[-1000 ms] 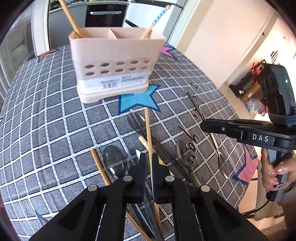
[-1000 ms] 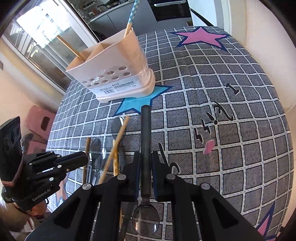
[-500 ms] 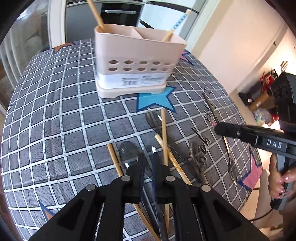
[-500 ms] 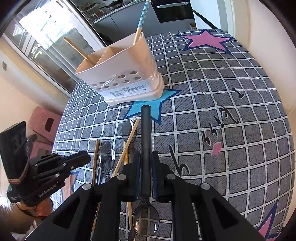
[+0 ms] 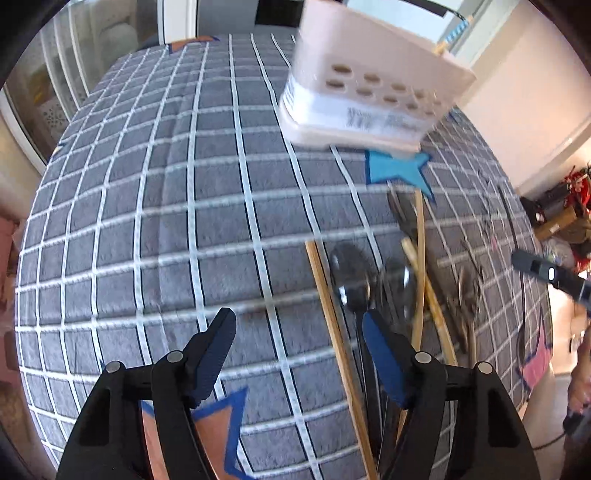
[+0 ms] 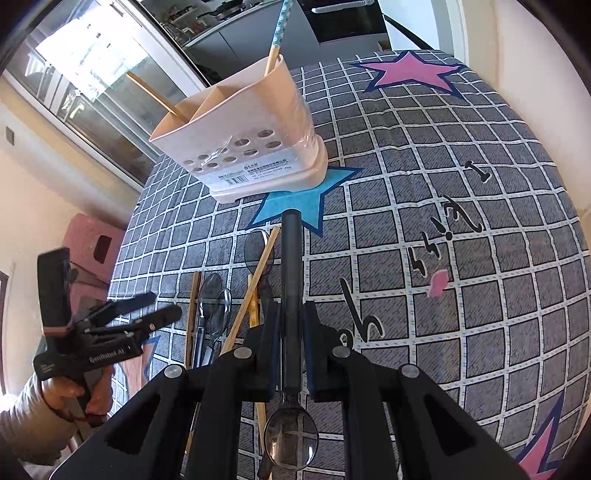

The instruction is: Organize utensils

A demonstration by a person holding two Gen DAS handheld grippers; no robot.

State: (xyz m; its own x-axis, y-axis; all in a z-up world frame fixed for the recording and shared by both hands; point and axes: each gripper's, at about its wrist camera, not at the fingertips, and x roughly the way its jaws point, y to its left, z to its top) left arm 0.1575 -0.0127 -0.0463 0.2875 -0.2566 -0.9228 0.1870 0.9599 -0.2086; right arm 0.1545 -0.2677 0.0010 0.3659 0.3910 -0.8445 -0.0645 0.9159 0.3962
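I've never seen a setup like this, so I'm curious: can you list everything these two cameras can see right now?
Utensil holder: one, pale pink with round holes, standing on the cloth by the blue star.
Chopsticks in holder: two, one plain wood, one with a blue patterned top, in separate compartments.
Loose utensils: a pile of wooden chopsticks and metal spoons, exact count unclear, lying on the cloth.
Black-handled spoon: one, clamped in the right gripper.
Tablecloth: one, grey grid with coloured stars.
Left gripper: black, open, above the cloth beside the pile.
Right gripper: black, shut on the spoon.
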